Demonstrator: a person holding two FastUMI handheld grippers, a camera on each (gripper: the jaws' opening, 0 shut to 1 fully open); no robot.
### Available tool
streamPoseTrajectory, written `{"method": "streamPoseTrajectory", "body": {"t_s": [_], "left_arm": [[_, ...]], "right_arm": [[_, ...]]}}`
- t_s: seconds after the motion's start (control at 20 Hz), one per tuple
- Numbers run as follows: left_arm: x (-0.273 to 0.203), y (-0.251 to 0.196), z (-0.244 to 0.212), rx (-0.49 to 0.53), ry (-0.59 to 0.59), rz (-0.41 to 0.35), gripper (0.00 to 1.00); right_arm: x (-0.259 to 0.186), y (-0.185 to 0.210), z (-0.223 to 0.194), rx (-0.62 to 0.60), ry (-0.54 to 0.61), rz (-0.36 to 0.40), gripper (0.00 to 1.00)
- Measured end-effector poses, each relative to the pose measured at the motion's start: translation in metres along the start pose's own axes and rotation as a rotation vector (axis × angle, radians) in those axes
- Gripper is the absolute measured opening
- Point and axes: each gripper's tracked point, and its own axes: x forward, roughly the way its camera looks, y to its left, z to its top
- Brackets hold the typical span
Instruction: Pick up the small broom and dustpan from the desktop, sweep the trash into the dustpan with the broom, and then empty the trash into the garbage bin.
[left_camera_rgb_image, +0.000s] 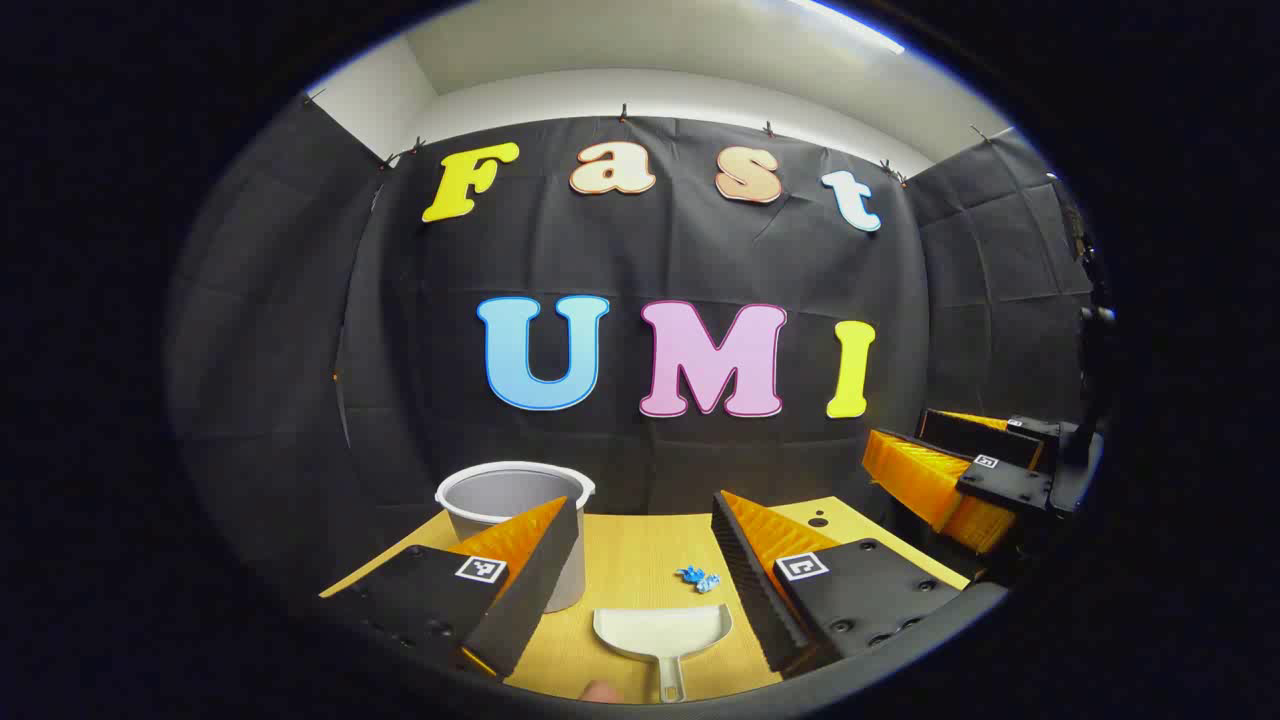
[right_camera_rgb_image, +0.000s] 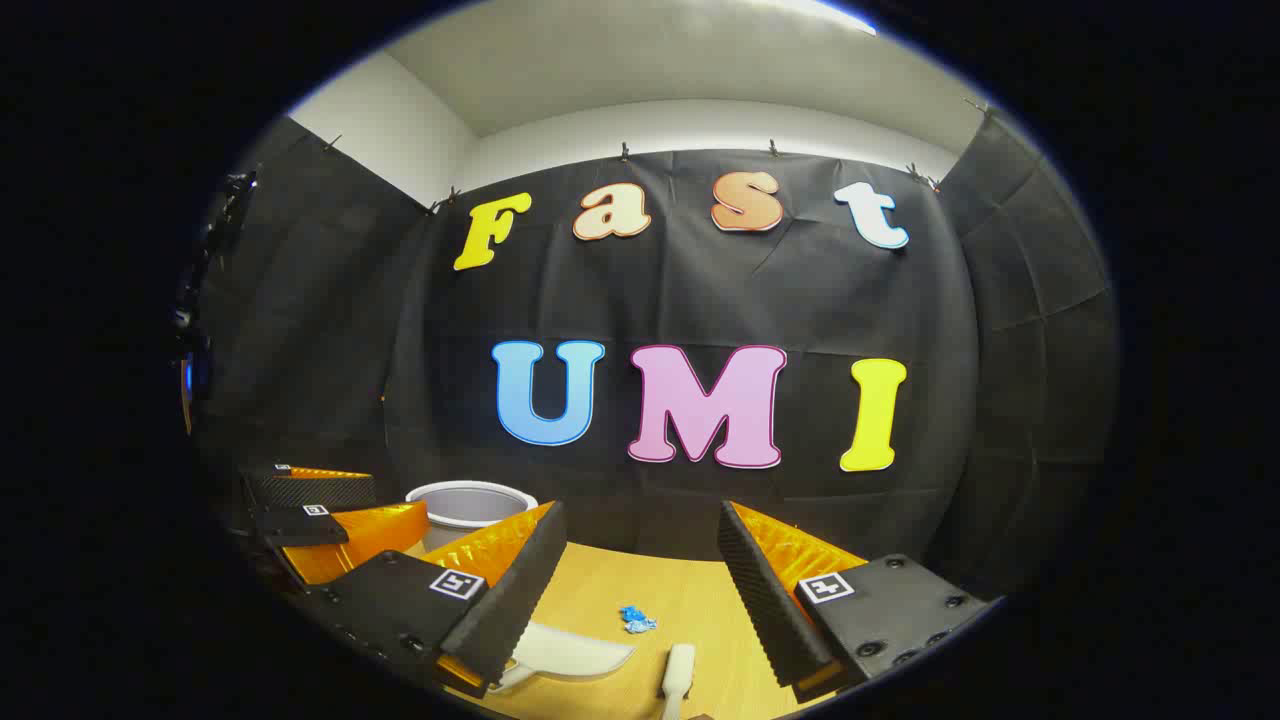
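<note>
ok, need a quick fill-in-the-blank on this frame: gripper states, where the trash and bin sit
1. Both the left gripper and the right gripper have their jaws ____.
2. The dustpan lies flat on the ____.
3. The blue trash lies on the desk just beyond the ____.
4. In the left gripper view, the grey garbage bin stands partly behind that gripper's ____ finger.

Missing words: open; desk; dustpan; left

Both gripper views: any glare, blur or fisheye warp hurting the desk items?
Left gripper view: sharp; dustpan, blue scrap and bin evenly lit, no glare; ceiling light streak blown out at top; strong edge warp. Right gripper view: same warp; dustpan half hidden behind a finger, broom handle cut off at the bottom.
</note>
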Motion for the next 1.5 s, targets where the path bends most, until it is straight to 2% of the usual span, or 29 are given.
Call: {"method": "streamPoseTrajectory", "body": {"t_s": [0.55, 1.2, 1.5], "left_arm": [[-0.004, 0.005, -0.016, -0.031, 0.043, 0.017, 0.8], [-0.008, -0.001, -0.006, -0.007, 0.011, -0.001, 0.8], [-0.02, 0.005, -0.015, -0.011, 0.029, -0.016, 0.8]], "right_arm": [[-0.007, -0.001, -0.011, -0.005, 0.029, 0.006, 0.97], [-0.012, 0.001, -0.001, -0.024, 0.003, 0.013, 0.98], [-0.017, 0.009, -0.006, -0.016, 0.023, -0.016, 0.97]]}}
